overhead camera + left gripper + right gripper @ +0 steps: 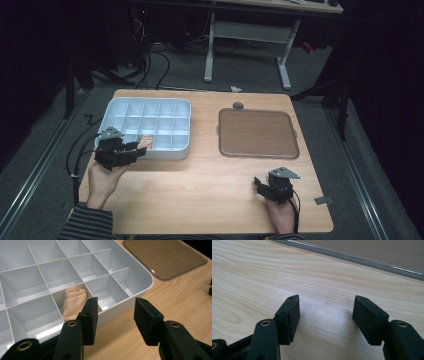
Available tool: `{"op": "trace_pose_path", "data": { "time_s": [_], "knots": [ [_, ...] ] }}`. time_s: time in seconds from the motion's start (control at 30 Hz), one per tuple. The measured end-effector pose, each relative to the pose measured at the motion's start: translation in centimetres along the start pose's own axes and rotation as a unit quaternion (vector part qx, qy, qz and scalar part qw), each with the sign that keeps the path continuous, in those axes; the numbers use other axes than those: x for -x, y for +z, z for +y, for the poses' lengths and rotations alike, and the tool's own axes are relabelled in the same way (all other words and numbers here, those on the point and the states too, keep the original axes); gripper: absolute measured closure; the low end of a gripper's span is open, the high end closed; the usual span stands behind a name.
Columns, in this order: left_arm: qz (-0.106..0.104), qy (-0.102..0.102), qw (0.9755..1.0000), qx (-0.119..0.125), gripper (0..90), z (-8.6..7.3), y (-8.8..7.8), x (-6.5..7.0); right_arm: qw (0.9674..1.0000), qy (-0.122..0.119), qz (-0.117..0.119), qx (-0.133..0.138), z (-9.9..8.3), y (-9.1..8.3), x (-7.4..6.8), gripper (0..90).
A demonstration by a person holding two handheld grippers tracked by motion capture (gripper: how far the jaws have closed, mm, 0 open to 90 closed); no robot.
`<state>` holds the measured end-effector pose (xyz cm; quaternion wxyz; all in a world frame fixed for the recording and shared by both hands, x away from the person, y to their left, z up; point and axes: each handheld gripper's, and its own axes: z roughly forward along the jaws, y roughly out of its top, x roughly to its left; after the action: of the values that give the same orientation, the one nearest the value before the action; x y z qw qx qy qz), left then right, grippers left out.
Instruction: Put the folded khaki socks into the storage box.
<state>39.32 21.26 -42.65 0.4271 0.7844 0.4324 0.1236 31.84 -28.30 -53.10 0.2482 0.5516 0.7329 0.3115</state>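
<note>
A: Now, status of the left gripper [141, 148]?

B: Its jaws stand apart with nothing between them, at the near rim of the white divided tray [140, 293]. One jaw overhangs the tray wall, the other sits over the wooden surface [210, 185]

A: Location of the item?

B: A beige rolled cloth [73, 303] lies in one compartment of the tray's near row, just beyond the left gripper's jaws. It leans against a divider and touches neither jaw

A: Handling characteristics?

B: By my judgement: light, soft, compressible, not fragile. The roll may loosen if pinched at a loose edge. Recommended hold is across the middle of the roll, jaws entering from above, clear of the thin dividers, which look rigid and would block a sideways approach

A: Right gripper [262, 185]?

B: Jaws parted and empty, low over bare wood at the near right of the surface, well apart from the tray. The brown translucent lid [258, 133] lies flat beyond it, beside the tray and not touching it

A: Risk?

B: A jaw catching a divider and shifting the tray, in my estimate
</note>
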Motion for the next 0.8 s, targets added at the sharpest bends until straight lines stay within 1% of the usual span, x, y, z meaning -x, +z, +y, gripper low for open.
{"op": "trace_pose_path", "data": {
  "time_s": [0.33,0.5,0.8],
  "knots": [
    [-0.011,0.003,0.9999,0.005,54.7,-1.0,-0.3,0.7,1.0000,0.001,0.000,0.000,0.0,0.0,0.0,39.0],
    [-0.015,-0.007,0.9999,0.005,54.5,-1.8,-0.2,0.7,1.0000,0.000,0.000,0.000,0.0,0.0,0.0,39.0],
    [-0.016,-0.008,0.9998,0.004,54.1,-2.7,-0.2,1.0,1.0000,0.001,0.000,0.000,0.0,0.0,0.0,39.0]
  ]
}}
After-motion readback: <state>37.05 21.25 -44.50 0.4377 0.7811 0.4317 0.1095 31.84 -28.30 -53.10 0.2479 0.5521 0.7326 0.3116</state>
